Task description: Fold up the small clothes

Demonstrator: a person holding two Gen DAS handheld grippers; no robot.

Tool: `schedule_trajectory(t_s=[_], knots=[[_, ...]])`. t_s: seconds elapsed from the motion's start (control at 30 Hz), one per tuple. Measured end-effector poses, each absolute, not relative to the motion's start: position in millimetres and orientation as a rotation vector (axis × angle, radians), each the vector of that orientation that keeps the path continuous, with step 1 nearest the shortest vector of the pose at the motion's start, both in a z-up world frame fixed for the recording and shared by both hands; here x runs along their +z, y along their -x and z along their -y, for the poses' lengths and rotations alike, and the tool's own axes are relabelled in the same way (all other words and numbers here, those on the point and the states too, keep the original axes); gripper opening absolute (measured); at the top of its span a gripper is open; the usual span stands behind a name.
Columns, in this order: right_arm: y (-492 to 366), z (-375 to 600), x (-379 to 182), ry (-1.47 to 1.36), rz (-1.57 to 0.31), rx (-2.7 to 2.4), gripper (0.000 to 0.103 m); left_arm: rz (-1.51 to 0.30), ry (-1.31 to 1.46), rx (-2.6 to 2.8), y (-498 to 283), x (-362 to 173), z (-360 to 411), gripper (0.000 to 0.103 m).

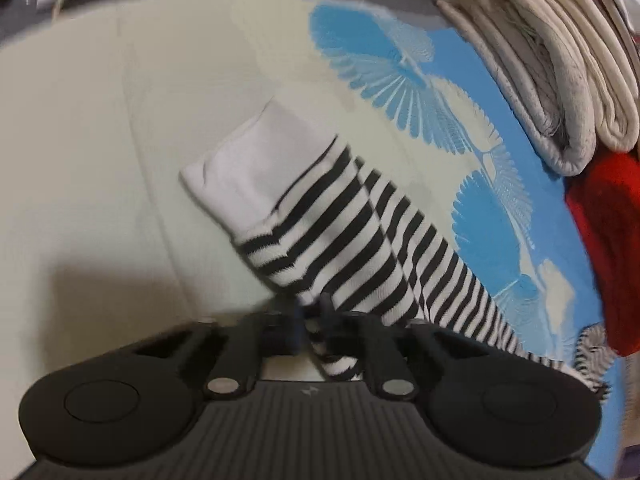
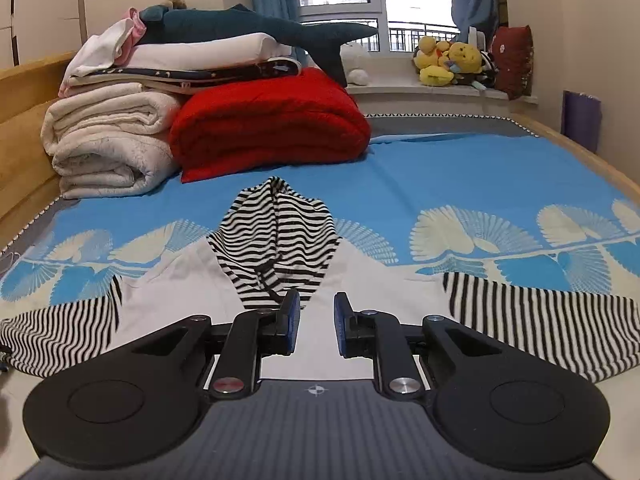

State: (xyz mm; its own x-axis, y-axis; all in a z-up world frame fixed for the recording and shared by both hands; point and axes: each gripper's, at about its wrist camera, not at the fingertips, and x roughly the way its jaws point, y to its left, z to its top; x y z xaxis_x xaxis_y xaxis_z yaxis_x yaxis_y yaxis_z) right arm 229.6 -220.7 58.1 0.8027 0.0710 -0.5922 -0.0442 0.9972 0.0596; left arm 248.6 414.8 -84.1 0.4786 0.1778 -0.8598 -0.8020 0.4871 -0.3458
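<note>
Black-and-white striped cloth with a plain white body makes up the small hooded top [image 2: 276, 248], which is spread flat on a bed [image 2: 440, 176] covered by a blue and cream sheet with a fan-leaf print.

In the right wrist view the garment is seen lengthwise: its striped hood points toward the far end of the bed, the white body runs back toward the camera, and one striped sleeve [image 2: 540, 328] is stretched out to the right, the other [image 2: 60, 332] to the left. The right gripper [image 2: 317, 326] is held directly over the near part of the white body, on the midline. Its jaws stand apart, with a gap between the blue pads and no cloth gripped.

In the left wrist view, the left gripper [image 1: 314, 320] is seen with its jaws brought together on a striped sleeve, close to where it meets the white panel. The sleeve's long axis runs from the jaws away toward the upper left.

The fold is judged to depend on this held sleeve being carried across the body; the left hand alone has hold of the cloth.

Folded cream blankets [image 2: 108, 148] and a red quilt [image 2: 272, 124] are stacked at the far left of the bed.
</note>
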Motion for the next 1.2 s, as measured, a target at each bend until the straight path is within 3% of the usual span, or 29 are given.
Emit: schedule_trajectory(t_s=[0.07, 0.23, 0.33, 0.37, 0.4, 0.43, 0.47, 0.5, 0.83, 0.9, 0.97, 1.2], knots=[[-230, 225, 56, -0.040, -0.648, 0.049, 0.001, -0.815, 0.747, 0.696, -256, -63, -394, 0.003], [-229, 238, 49, -0.042, -0.684, 0.007, 0.001, -0.613, 0.475, 0.388, -269, 11, -280, 0.002], [-229, 244, 41, -0.077, -0.727, -0.013, 0.001, -0.573, 0.448, -0.007, -267, 35, -187, 0.003], [-229, 246, 38, -0.102, -0.746, -0.016, 0.002, -0.601, 0.453, -0.158, -268, 37, -160, 0.006], [-230, 248, 35, -0.128, -0.765, -0.017, 0.003, -0.636, 0.452, -0.293, -269, 38, -135, 0.017], [-231, 248, 32, -0.149, -0.780, -0.018, 0.003, -0.658, 0.453, -0.389, -268, 38, -117, 0.034], [-231, 248, 29, -0.163, -0.790, -0.020, 0.003, -0.662, 0.448, -0.446, -265, 38, -107, 0.041], [-231, 247, 27, -0.172, -0.800, -0.021, 0.003, -0.656, 0.438, -0.442, -263, 38, -105, 0.046], [-245, 242, -2, -0.260, -0.879, 0.012, 0.010, -0.925, 0.403, 0.070, -295, -16, -173, 0.046], [-250, 243, -11, -0.306, -0.887, 0.040, 0.012, -0.924, 0.422, 0.073, -296, -13, -178, 0.046], [-259, 239, -23, -0.313, -0.922, 0.036, 0.027, -0.916, 0.440, 0.062, -298, -9, -182, 0.046], [-285, 174, -45, -0.116, -0.902, 0.225, 0.029, -0.933, 0.453, 0.075, -302, -7, -191, 0.048]])
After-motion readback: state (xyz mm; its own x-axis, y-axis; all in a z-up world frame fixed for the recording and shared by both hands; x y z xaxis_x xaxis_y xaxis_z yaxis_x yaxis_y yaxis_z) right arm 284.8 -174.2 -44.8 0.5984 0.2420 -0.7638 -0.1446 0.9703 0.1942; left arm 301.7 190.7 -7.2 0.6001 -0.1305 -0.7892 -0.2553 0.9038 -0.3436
